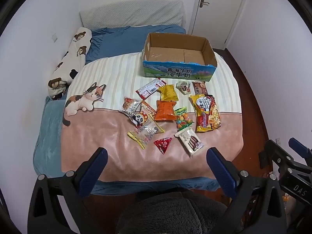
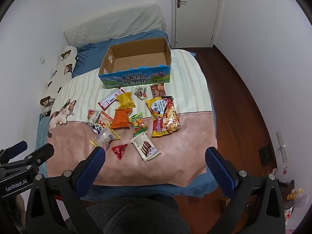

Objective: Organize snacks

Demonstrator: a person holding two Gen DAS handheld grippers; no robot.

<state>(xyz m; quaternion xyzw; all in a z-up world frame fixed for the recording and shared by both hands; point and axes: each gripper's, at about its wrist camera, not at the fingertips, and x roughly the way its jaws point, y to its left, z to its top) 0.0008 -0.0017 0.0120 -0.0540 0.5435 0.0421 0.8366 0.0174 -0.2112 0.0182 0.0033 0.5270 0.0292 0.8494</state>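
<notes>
Left wrist view
Left tongs (image 1: 157,152): spread fully wide, nothing between the blue pads — they hang over the near edge of the bed (image 1: 48,126).
Right tongs (image 1: 282,146): seen at 4 o'clock, off the bed's edge; from here I cannot tell their state.
Cardboard box (image 1: 179,72): at 12 o'clock on the striped part of the blanket (image 1: 109,74), top open, nothing inside.
Snacks: scattered just below the box, toward the centre.
Noodle packet (image 1: 207,113): at 2 o'clock of the pile, the largest one.
Wafer packet (image 1: 190,141): nearest the tongs, beside a red triangular packet (image 1: 163,144).
Orange packet (image 1: 165,110): mid-pile, touching a yellow packet (image 1: 168,93) above it.
Cat print (image 1: 82,101): at 9 o'clock on the blanket.
Bear pillow (image 1: 71,62): along the wall at 10 o'clock.

Right wrist view
Right tongs (image 2: 155,152): wide apart as well, holding nothing — above the pink part of the blanket (image 2: 175,148).
Left tongs (image 2: 31,150): at 9 o'clock, beside the bed (image 2: 42,128).
Cardboard box (image 2: 136,78): at 12 o'clock, open.
Noodle packet (image 2: 163,116): right of centre.
Wafer packet (image 2: 145,148): just above the gap of the tongs, the red triangular packet (image 2: 119,149) to its left.
Door (image 2: 197,9): shut, at 1 o'clock.
</notes>
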